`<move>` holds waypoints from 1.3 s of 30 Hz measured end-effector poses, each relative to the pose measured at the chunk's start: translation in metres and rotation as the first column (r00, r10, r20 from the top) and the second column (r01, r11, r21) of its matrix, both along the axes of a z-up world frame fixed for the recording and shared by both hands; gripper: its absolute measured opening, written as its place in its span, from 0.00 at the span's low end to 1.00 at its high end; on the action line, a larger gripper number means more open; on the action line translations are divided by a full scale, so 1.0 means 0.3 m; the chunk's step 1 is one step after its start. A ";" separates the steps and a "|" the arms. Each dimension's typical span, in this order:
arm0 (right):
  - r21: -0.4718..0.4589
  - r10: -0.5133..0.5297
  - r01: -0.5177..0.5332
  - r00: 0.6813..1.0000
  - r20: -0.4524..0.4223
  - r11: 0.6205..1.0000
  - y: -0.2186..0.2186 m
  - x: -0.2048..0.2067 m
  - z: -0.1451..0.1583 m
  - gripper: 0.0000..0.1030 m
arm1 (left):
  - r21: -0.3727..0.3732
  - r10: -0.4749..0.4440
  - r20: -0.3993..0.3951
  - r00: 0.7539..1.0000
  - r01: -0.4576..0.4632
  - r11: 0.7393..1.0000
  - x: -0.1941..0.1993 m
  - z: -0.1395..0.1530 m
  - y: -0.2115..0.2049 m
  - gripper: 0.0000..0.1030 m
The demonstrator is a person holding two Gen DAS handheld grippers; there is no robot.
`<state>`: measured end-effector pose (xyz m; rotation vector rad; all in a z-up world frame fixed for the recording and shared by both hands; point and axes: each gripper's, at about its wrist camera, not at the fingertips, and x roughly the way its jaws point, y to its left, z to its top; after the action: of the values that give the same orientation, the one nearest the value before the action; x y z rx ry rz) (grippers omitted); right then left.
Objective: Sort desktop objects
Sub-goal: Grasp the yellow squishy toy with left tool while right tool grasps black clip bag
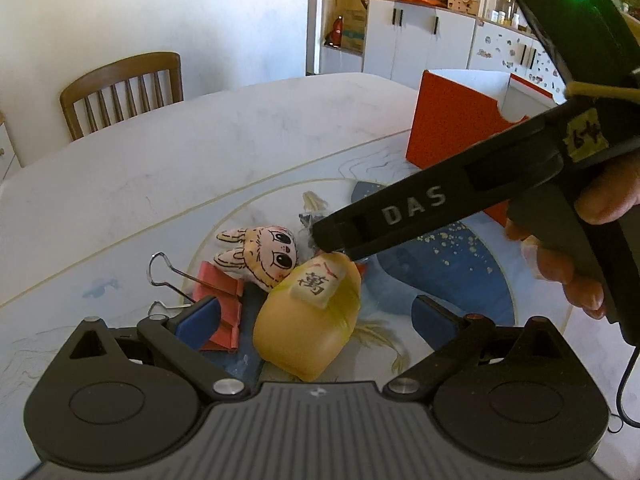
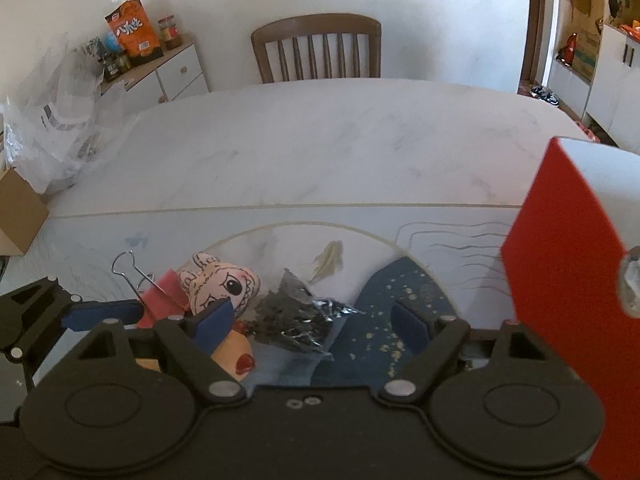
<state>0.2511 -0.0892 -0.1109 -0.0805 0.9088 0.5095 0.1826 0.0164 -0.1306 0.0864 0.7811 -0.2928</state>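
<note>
Claws both gape: left claw (image 1: 316, 316) over the yellow toy (image 1: 306, 322), right claw (image 2: 314, 320) over a dark foil packet (image 2: 296, 320). Beside the toy lie a bunny plush (image 1: 266, 252) and red binder clip (image 1: 220, 304); beyond it, the orange box (image 1: 452, 124), then a chair (image 1: 124, 88) past the desk (image 1: 240, 132).

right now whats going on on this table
A person is holding a two-finger gripper in each hand over a small pile on a printed mat. The left gripper hangs open around a yellow squishy toy. The right gripper hangs open over a crinkled dark packet. A plush bunny face and a red binder clip lie beside them. A red box stands nearby. Neither gripper holds anything.
</note>
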 end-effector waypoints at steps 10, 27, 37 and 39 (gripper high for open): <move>0.007 -0.006 0.006 1.000 -0.022 1.000 0.004 0.029 -0.023 0.73 | 0.016 -0.016 -0.004 1.000 0.016 1.000 0.003 -0.031 -0.013 0.89; 0.039 0.002 0.000 0.998 -0.059 0.999 -0.004 0.028 -0.037 0.45 | 0.010 -0.020 -0.031 0.999 0.020 1.000 0.016 -0.037 -0.010 0.61; 0.037 -0.026 0.027 0.999 -0.037 0.999 -0.051 -0.001 -0.007 0.37 | 0.017 -0.029 -0.039 0.999 0.030 0.999 -0.008 -0.018 -0.020 0.57; 0.039 -0.032 0.033 0.999 -0.032 0.999 -0.066 -0.012 0.002 0.36 | 0.006 -0.025 -0.043 0.999 0.025 1.000 -0.016 -0.009 -0.020 0.57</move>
<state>0.2476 -0.1089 -0.1101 -0.0219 0.9289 0.4995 0.1780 0.0104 -0.1334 0.0959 0.8237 -0.3166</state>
